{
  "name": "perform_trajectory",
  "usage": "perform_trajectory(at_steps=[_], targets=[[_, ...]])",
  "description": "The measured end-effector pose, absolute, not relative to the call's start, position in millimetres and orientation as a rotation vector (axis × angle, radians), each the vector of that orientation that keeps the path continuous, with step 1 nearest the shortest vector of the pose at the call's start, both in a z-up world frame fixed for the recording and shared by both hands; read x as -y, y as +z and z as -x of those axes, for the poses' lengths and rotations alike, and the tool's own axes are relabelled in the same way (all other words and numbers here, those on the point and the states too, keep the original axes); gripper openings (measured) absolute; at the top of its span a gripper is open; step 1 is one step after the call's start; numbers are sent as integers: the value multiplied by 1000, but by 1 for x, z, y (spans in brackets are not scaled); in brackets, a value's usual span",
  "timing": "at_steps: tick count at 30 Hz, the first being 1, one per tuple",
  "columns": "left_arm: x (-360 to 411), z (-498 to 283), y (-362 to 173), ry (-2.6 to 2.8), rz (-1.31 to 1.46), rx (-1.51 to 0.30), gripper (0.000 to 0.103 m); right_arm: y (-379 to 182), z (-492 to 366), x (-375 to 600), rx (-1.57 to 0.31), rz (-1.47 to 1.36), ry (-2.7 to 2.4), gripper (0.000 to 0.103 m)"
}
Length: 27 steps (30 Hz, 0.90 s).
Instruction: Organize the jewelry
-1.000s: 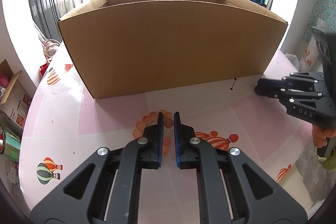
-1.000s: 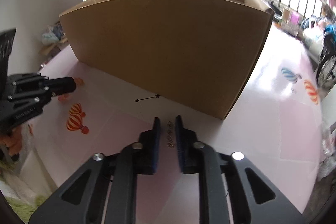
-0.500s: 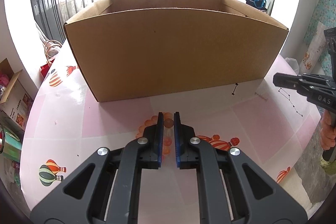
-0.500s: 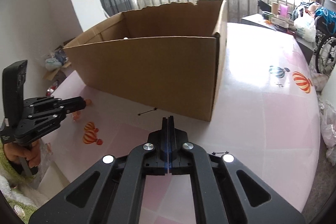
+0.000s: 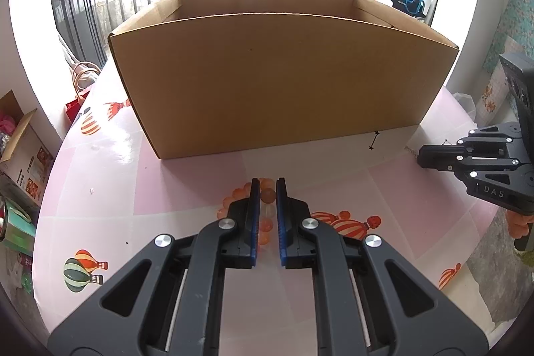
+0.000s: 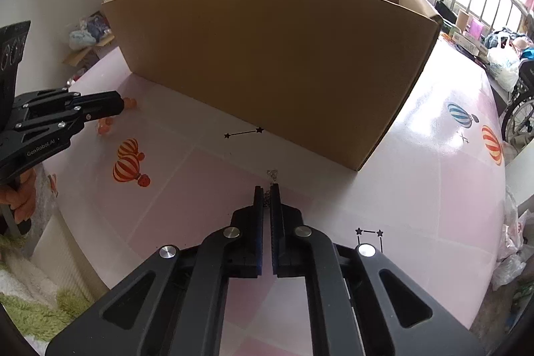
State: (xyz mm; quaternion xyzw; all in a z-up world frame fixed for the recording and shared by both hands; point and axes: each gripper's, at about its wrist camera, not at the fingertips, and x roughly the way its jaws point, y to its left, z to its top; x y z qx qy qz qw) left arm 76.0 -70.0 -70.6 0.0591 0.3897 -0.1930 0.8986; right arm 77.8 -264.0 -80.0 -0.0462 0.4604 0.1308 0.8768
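Note:
An orange bead bracelet (image 5: pixel 237 193) lies on the pink tablecloth in front of the big open cardboard box (image 5: pixel 283 82). My left gripper (image 5: pixel 267 183) is shut on it, with beads showing between the blue pads. Seen from the right wrist, the left gripper (image 6: pixel 118 104) has beads (image 6: pixel 106 126) at and below its tip. My right gripper (image 6: pixel 267 188) is down at the table near the box's right corner (image 6: pixel 360 162). A thin silver chain (image 6: pixel 273 174) sits between its pads, its free end on the cloth. These jaws are opening slightly. The left wrist view shows the chain (image 5: pixel 410 151) sticking out of the right gripper (image 5: pixel 420 155).
The round table (image 6: pixel 434 189) carries a pink cloth printed with balloons and small star marks. The box wall stands close ahead of both grippers. A hand (image 6: pixel 20 202) holds the left gripper's handle. A small carton (image 5: pixel 20 142) and plastic bags (image 6: pixel 500 65) lie beyond the table's edge.
The right gripper lifted and closed fully half a second ago, then came back down with the chain between its pads. The left gripper has stayed on the bracelet.

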Motion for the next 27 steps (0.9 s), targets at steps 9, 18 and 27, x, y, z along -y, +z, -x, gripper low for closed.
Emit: perform_trajectory(at_steps=[9, 18, 27], targets=[[68, -74, -68, -400, -114, -798, 8, -80, -74, 286, -915, -56, 257, 0], [67, -75, -72, -400, -105, -811, 8, -83, -79, 268, -1036, 44, 250, 2], [69, -80, -84, -411, -93, -844, 8, -89, -91, 253, -1035, 84, 237, 2]])
